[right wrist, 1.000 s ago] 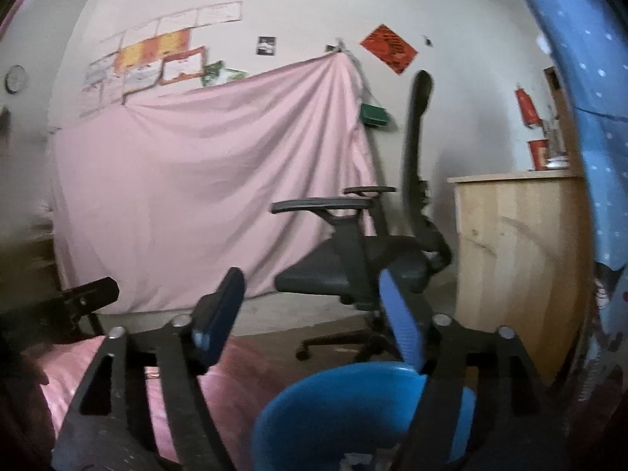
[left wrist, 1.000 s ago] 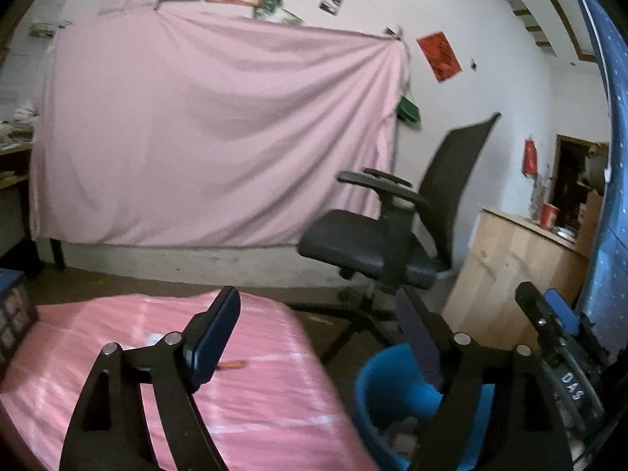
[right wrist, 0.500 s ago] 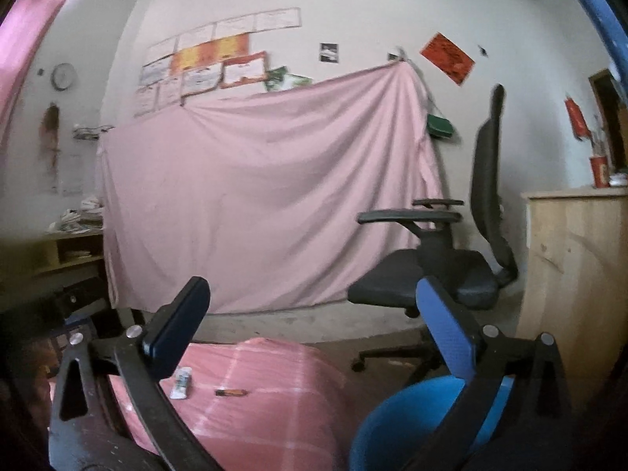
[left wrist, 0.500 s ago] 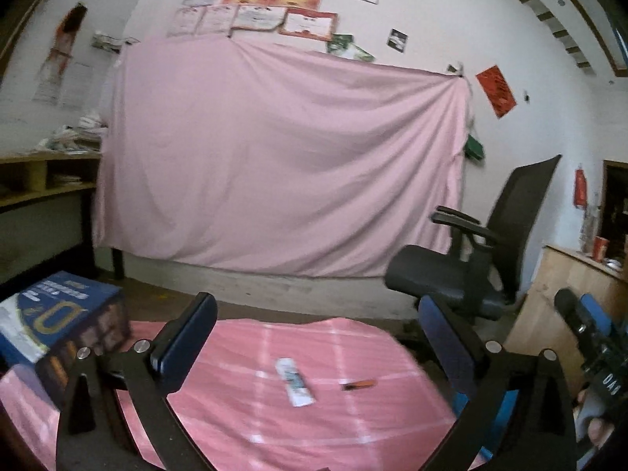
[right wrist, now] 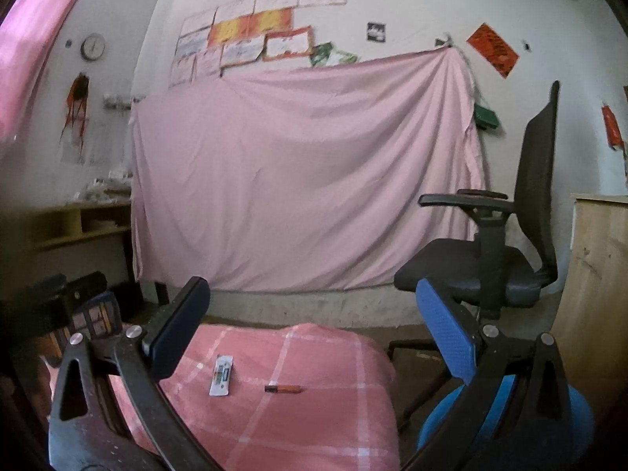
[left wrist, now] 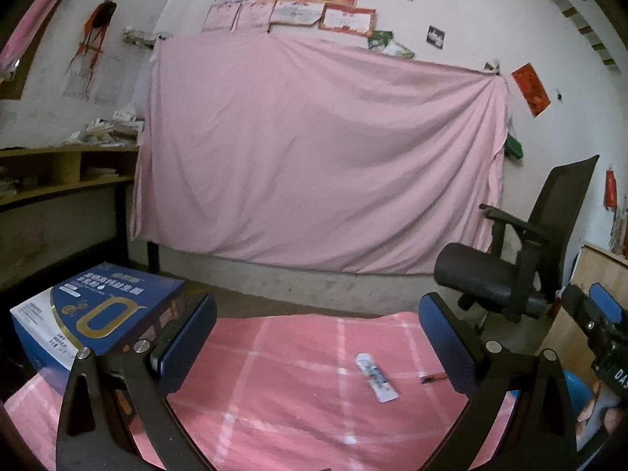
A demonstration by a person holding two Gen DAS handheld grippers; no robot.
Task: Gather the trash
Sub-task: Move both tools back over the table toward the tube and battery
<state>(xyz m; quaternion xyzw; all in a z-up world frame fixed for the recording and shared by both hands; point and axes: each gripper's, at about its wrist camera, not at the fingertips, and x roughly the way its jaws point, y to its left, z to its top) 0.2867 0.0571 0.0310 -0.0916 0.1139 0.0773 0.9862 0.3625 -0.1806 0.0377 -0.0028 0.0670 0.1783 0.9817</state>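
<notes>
A flat white wrapper lies on the pink checked cloth. Just to its right is a short orange stick. My left gripper hangs open over the cloth, short of both pieces, with nothing between its jaws. The right gripper also stands open and empty, with the wrapper and stick below its gap. A blue bin sits low on the right beside the cloth; a sliver of the bin shows at the far right.
A blue printed box stands on the cloth's left side. A black office chair is to the right, with a wooden cabinet beyond. A pink sheet covers the back wall. A wooden shelf runs along the left.
Both views have swung left, away from the blue bin and chair, toward the pink cloth. The wrapper, the stick and the blue box came into view. The left jaws spread wider.
</notes>
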